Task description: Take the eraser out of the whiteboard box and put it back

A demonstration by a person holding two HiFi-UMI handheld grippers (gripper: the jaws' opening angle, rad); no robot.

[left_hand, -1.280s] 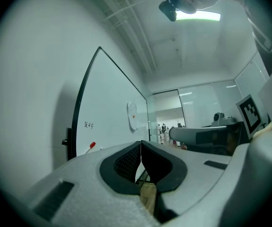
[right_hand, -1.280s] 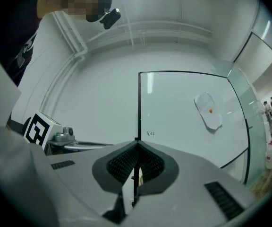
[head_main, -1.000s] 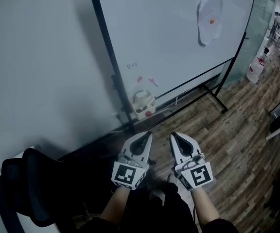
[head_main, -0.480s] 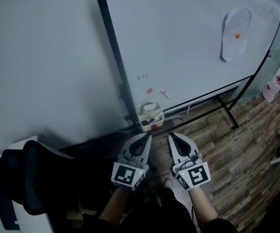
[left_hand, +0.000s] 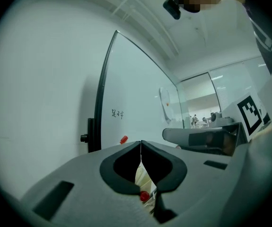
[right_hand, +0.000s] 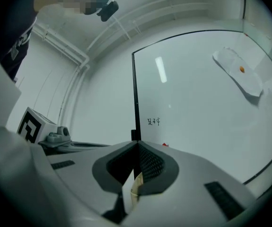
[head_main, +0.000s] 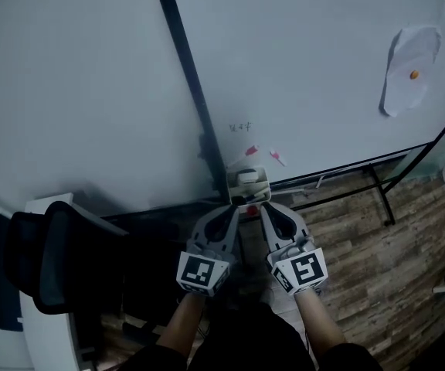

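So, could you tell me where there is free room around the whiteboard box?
Free: the board between the red pieces and the paper; the floor right of the right gripper. Crowded: under the box, where the left gripper sits beside it, both shut; the chair fills the left.

You have a smooth, glossy whiteboard [head_main: 323, 68] in a dark, matt frame [head_main: 188, 76], a cream plastic-looking whiteboard box [head_main: 248, 184] at the whiteboard's lower edge, and wood-grain floor planks [head_main: 361, 234] beneath.

Left tool [head_main: 235, 210], right tool [head_main: 266, 208]: grey, black-padded, black-white marker cubes [head_main: 202, 273].
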